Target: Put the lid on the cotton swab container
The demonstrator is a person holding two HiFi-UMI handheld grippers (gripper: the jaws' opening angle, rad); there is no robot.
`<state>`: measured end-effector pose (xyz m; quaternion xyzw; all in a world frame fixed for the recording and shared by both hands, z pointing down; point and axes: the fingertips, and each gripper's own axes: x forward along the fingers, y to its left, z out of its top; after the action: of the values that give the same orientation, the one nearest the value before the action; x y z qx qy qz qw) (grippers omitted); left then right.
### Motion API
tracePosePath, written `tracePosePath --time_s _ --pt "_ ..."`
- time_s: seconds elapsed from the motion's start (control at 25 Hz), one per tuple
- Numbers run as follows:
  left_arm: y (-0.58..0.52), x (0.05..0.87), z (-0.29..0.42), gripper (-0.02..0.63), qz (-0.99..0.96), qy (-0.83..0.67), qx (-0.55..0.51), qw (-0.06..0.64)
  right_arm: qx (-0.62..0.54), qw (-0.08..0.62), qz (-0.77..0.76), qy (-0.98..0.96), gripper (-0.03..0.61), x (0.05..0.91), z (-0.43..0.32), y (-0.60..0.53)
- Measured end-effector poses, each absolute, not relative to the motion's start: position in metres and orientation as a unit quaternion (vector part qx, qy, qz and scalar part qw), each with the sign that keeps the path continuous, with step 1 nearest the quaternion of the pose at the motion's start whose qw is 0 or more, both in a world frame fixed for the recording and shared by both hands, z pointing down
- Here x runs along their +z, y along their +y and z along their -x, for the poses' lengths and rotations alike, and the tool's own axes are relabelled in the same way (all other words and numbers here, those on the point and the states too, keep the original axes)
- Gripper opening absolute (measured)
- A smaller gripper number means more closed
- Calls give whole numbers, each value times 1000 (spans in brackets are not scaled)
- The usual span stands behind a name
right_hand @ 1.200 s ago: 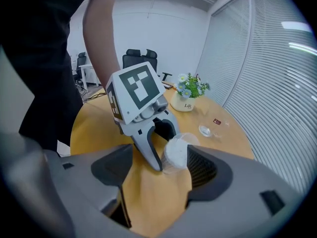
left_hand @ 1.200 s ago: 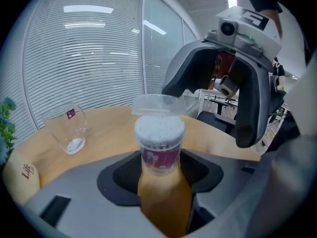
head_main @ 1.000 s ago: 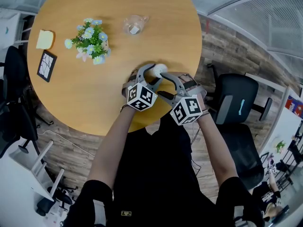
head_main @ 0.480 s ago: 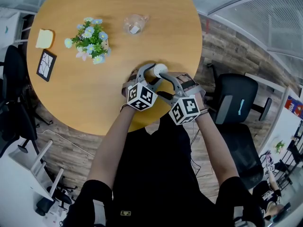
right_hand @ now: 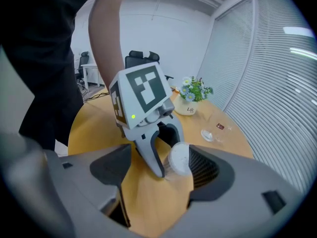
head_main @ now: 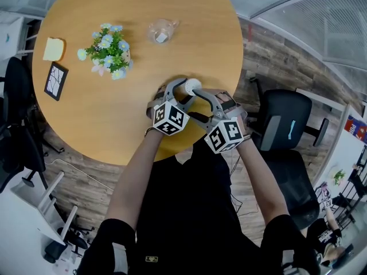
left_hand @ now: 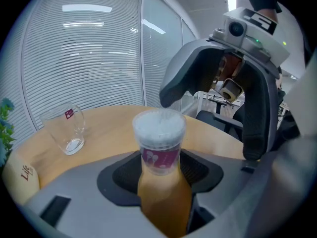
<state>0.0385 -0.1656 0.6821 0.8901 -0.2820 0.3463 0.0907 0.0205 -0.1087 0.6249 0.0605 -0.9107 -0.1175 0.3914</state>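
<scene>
Grippers meet at the near edge of the round wooden surface (head_main: 86, 119), both angled down from the person's forearms. The left gripper (left_hand: 159, 180) holds the container (left_hand: 159, 142) at a medium spread, its pads (left_hand: 119, 175) pressing the lower body on both sides. The container stands upright on the surface, with a purple label and a wider clear top showing white swab heads; I cannot tell whether that top is fully seated. The right gripper (right_hand: 158, 182) is wide and holds nothing. Its right pad sits just beside the container's top, its left pad well apart from it. Farther back a glass (head_main: 161, 30) sits well apart from the container. To the left are potted flowers (head_main: 109, 49), and beyond them a black card (head_main: 56, 80) and a yellow block (head_main: 54, 48).
</scene>
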Motion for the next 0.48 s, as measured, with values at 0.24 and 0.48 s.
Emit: tracePosePath --time_s 0.24,0.48 --pt "-166 682 -39 241 -890 -282 346 90 -90 374 -79 -920 330 615 -29 -114" --pt "-163 682 -39 242 -893 -271 349 82 56 316 -132 -938 330 616 -43 -120"
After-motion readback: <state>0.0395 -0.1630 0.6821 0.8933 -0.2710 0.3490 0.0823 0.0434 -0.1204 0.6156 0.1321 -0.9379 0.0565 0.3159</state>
